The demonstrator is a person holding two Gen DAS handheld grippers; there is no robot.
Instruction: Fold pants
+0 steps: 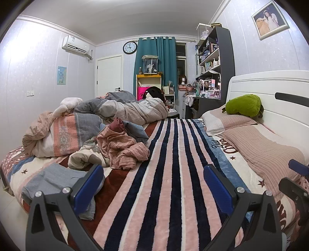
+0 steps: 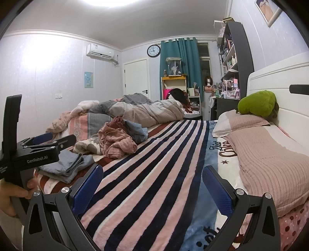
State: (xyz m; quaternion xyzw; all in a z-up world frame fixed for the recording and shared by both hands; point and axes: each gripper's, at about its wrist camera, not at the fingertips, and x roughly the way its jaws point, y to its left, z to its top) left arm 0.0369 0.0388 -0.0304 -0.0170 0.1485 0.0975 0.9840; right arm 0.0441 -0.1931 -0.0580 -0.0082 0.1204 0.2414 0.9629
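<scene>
1. Nearest: left gripper (image 1: pixel 154 185) spread wide, holding nothing; right gripper (image 2: pixel 152 185) likewise wide and empty, both above the striped blanket (image 1: pixel 170 173).
2. Far left: folded blue-grey pile (image 2: pixel 65 168) beside the left gripper; easily knocked apart on reaching past.
3. Left of centre: crumpled pink checked garment (image 1: pixel 119 148), possibly the pants, tangled with other clothes; risks dragging neighbours when pinched.

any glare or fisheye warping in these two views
Left wrist view: glare washes out the left wall; the ceiling edge bows. Right wrist view: the ceiling light blows out at the top, a bright patch hits the left wall, and the headboard curves.
</scene>
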